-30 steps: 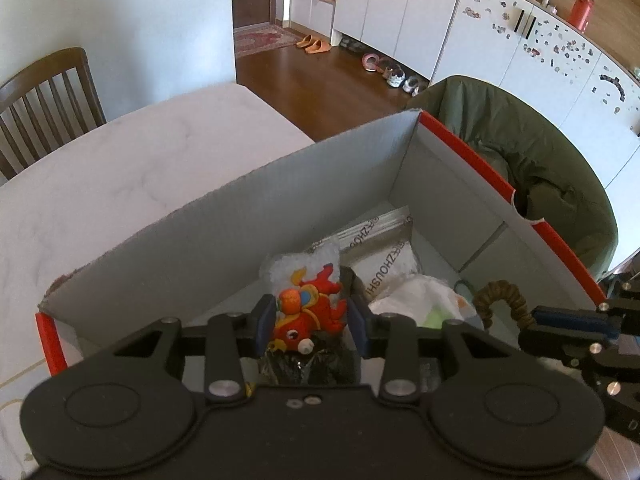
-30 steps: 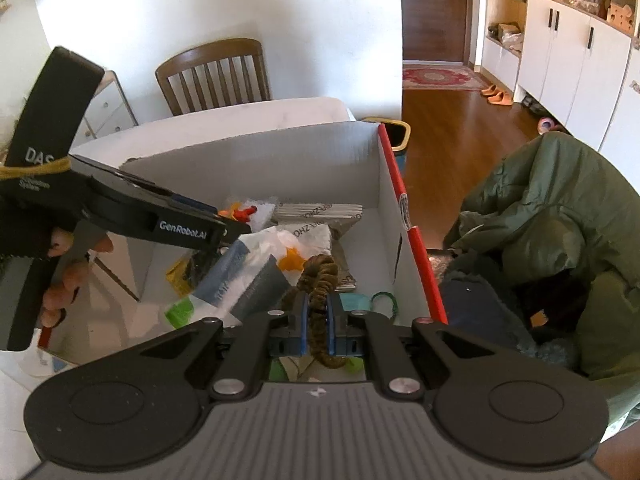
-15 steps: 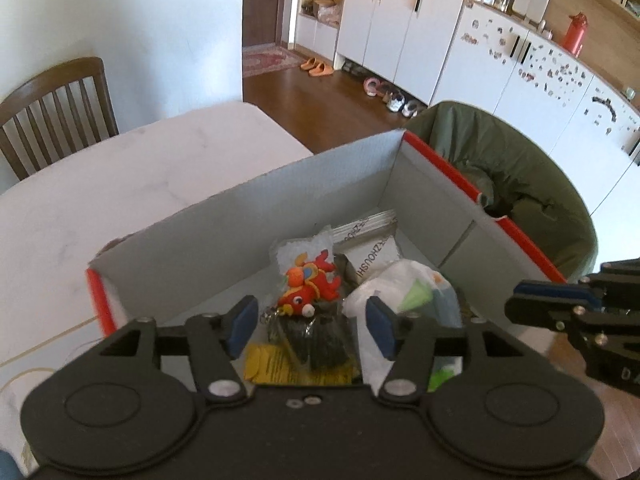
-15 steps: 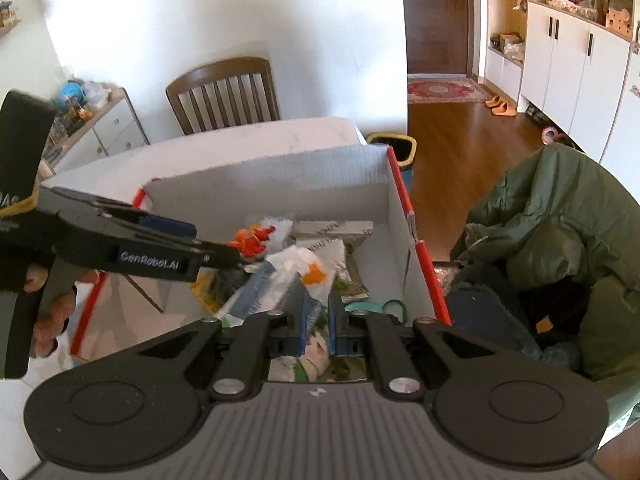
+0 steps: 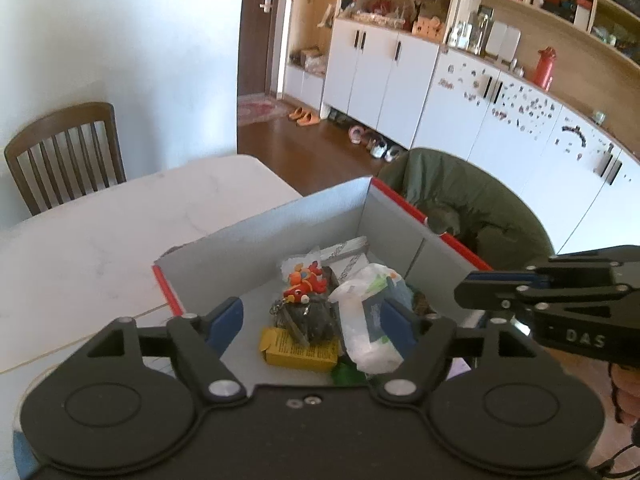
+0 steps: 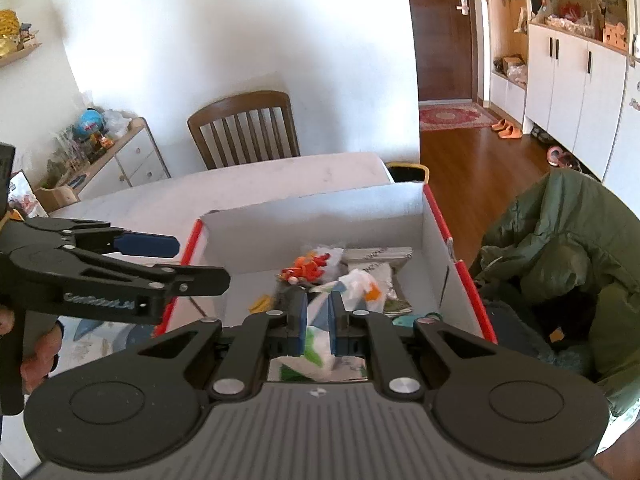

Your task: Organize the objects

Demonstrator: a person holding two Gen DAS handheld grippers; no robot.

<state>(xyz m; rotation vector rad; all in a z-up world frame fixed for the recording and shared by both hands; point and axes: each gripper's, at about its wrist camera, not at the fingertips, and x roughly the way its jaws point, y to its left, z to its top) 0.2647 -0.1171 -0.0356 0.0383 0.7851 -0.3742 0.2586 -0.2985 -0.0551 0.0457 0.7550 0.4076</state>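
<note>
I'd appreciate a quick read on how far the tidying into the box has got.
Done: the red toy, yellow carton and plastic bags lie in the box. In hand: nothing; left gripper open, right gripper nearly shut, empty. Left: nothing visible outside.

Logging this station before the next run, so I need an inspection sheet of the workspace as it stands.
Surface: white table, box on it.
Job's things: red-edged box holds red toy, yellow carton, white packet.
Clutter: papers at table's near edge.
Grippers: left claw open, empty; right claw nearly closed, empty.
Cables: nothing seen.
Surroundings: wooden chair, green jacket, white cabinets.
</note>
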